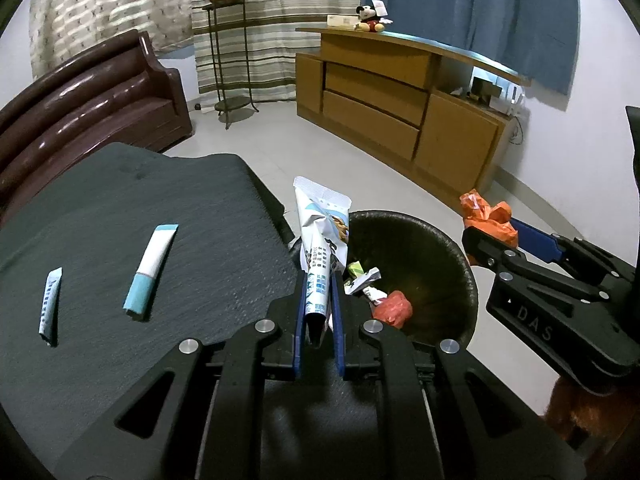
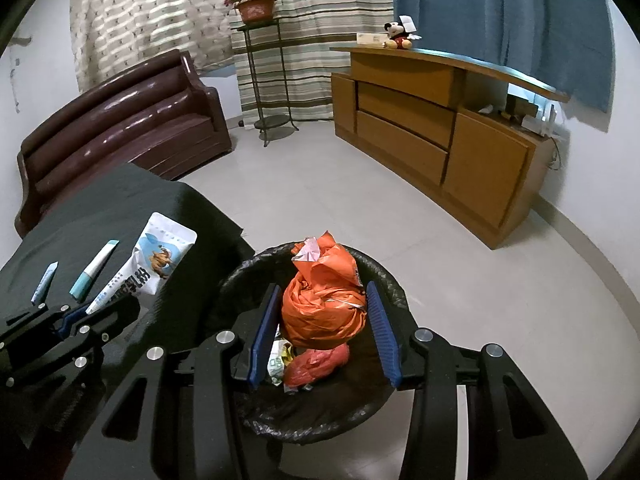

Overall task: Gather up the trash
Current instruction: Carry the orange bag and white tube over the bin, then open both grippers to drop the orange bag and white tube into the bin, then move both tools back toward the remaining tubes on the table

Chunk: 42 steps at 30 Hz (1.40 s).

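Black-lined bin [image 2: 384, 280], lower centre of the right view, already holds a red wad [image 2: 316, 364] and wrappers. My right claw [image 2: 320, 312] is clamped on a crumpled orange bag [image 2: 320, 304] right over it, not dropped yet. My left claw [image 1: 319, 300], pressed together, pinches a white pouch [image 1: 320, 232] at the bin's left edge. Left to collect: teal tube [image 1: 150, 268] and small sachet [image 1: 50, 304] on the dark table [image 1: 160, 200], left of frame.
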Each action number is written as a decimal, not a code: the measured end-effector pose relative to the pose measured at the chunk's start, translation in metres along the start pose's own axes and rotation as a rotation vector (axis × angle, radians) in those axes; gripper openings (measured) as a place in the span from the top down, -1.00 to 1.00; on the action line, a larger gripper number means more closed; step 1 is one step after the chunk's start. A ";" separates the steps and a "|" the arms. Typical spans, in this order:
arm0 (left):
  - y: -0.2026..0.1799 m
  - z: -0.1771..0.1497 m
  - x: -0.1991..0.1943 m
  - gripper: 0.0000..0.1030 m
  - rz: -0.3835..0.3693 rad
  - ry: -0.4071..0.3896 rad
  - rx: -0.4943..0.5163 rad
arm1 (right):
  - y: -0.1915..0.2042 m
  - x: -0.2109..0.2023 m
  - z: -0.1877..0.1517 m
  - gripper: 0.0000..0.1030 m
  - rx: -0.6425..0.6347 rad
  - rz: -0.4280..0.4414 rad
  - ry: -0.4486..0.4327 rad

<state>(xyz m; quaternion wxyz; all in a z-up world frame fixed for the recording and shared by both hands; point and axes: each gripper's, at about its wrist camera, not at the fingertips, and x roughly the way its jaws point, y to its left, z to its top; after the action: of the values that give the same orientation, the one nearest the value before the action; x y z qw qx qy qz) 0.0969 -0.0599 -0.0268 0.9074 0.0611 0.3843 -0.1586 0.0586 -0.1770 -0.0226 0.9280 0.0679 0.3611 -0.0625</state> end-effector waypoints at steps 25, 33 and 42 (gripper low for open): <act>0.009 0.007 -0.012 0.06 0.007 -0.041 -0.038 | -0.009 0.000 0.006 -0.09 0.030 -0.024 -0.021; 0.019 0.008 -0.023 -0.07 0.025 -0.063 -0.054 | -0.007 -0.003 0.010 -0.22 0.024 -0.026 -0.030; 0.046 0.002 -0.036 -0.27 0.073 -0.074 -0.100 | 0.002 -0.007 0.014 -0.36 0.014 -0.023 -0.041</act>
<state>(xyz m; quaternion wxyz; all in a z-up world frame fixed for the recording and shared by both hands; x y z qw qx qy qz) 0.0905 -0.0089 0.0001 0.9282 0.0238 0.3552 -0.1081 0.0633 -0.1766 -0.0077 0.9339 0.0689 0.3422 -0.0772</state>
